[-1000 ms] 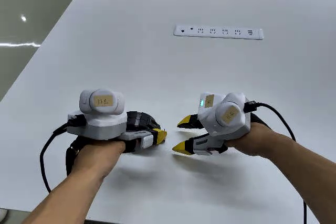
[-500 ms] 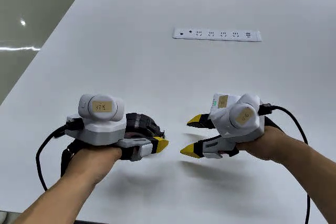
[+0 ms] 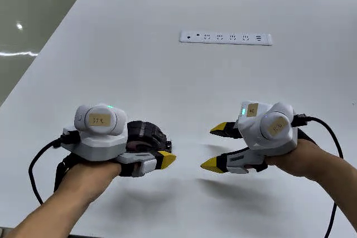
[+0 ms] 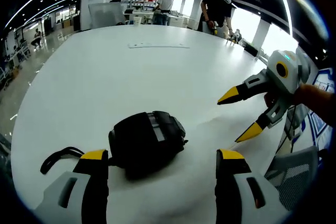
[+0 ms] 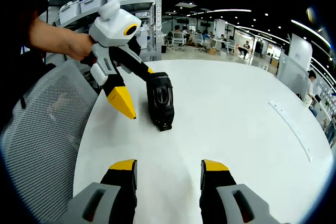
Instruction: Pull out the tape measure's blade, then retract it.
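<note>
While left tool (image 4: 163, 156) and right tool (image 3: 215, 147) gape apart, tape measure (image 3: 144, 133) lies on open table (image 3: 167, 71).

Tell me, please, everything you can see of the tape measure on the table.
The tape measure is a compact black case, seemingly rubbery plastic, with a grey band across it. It rests on the white table. What looks like a black strap loop trails from one side. No blade shows drawn out. It sits by the open jaws of the left gripper, close against one jaw; whether they touch I cannot tell. The right gripper, also open, is apart from it.
</note>
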The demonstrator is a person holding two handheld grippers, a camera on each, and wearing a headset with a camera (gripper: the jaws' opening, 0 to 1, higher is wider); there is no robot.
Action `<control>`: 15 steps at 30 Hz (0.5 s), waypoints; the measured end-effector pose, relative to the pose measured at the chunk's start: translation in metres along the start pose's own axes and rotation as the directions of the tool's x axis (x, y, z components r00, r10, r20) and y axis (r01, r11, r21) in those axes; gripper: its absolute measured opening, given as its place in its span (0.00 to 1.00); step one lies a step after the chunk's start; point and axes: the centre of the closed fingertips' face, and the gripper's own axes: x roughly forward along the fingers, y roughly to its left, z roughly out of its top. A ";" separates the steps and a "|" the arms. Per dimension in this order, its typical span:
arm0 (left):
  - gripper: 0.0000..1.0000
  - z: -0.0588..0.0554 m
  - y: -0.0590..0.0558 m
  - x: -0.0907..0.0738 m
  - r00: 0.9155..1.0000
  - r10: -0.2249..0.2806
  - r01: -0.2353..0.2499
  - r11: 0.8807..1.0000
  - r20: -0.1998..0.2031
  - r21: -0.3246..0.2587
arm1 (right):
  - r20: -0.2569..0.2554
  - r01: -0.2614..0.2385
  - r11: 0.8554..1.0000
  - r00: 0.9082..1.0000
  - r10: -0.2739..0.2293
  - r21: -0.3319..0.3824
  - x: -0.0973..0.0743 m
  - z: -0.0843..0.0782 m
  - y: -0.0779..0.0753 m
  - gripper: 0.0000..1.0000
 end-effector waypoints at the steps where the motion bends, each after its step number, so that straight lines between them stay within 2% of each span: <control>1: 0.81 -0.001 0.000 -0.001 1.000 -0.002 0.002 1.000 0.002 -0.002 | 0.000 0.001 1.000 1.000 -0.001 0.005 -0.001 -0.001 0.000 0.46; 15: 0.82 -0.004 -0.007 -0.010 0.997 -0.053 0.050 0.998 0.060 0.039 | 0.014 0.066 0.995 0.998 -0.068 0.079 -0.022 -0.015 0.004 0.56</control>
